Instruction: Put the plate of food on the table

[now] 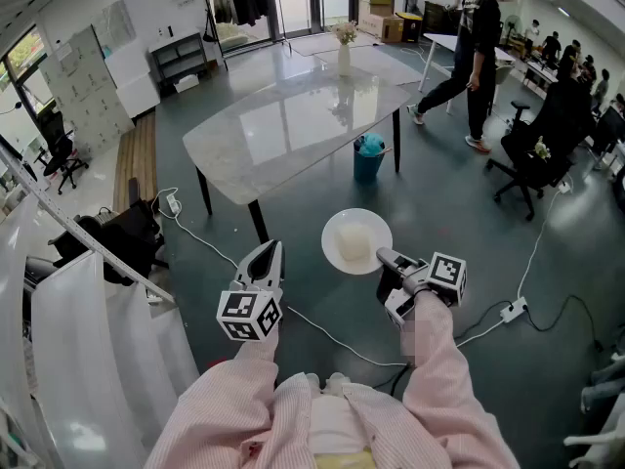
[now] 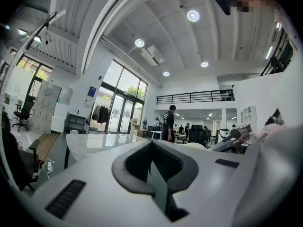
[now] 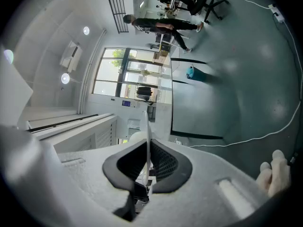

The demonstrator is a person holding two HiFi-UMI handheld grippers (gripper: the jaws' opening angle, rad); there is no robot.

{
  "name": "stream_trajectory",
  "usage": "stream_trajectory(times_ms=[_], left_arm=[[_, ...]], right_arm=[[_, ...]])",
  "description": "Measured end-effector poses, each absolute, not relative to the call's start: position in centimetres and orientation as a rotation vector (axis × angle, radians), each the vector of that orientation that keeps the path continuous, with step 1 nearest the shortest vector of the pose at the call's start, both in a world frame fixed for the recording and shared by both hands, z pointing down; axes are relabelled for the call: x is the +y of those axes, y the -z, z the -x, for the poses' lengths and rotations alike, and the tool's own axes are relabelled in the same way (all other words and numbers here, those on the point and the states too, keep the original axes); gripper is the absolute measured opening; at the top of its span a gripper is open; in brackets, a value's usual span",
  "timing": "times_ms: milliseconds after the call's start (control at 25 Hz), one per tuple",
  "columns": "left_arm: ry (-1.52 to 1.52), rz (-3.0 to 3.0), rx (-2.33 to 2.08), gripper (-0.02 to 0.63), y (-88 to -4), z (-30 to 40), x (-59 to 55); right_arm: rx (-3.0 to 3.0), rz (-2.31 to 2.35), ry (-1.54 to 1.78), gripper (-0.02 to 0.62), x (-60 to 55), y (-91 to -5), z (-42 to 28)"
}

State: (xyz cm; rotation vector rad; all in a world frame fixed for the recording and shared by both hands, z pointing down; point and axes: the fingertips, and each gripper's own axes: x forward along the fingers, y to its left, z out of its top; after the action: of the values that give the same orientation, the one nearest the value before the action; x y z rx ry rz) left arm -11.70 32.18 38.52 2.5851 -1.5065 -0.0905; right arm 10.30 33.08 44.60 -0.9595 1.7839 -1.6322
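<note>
Pinching the plate [image 1: 356, 240] by its rim in your right gripper [image 1: 388, 259], with your left gripper [image 1: 266, 260] closed and empty, you hold it up near the table [image 1: 283, 125], not yet set down.

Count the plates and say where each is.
1. The white plate is clamped at its rim in the right gripper, over the floor, short of the table. None shows on the table.

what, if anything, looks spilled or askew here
Nothing stands out. The right gripper has its jaws clamped on the rim of the white plate, which sits roughly level above the floor with the food heaped on it; no spill shows.
</note>
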Motion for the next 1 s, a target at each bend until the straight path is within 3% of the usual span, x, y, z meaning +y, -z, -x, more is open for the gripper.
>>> stream_trajectory(times_ms=[560, 1000], left_arm=[[0.063, -2.547, -1.503, -0.005, -40.5, 11.1, 29.7], [0.072, -2.555, -1.491, -0.005, -40.9, 11.9, 16.1]], right_arm=[[1.763, 0.965, 1.675, 0.017, 30.2, -46.6, -10.4], [1.784, 0.93, 1.665, 0.017, 17.2, -47.2, -9.0]])
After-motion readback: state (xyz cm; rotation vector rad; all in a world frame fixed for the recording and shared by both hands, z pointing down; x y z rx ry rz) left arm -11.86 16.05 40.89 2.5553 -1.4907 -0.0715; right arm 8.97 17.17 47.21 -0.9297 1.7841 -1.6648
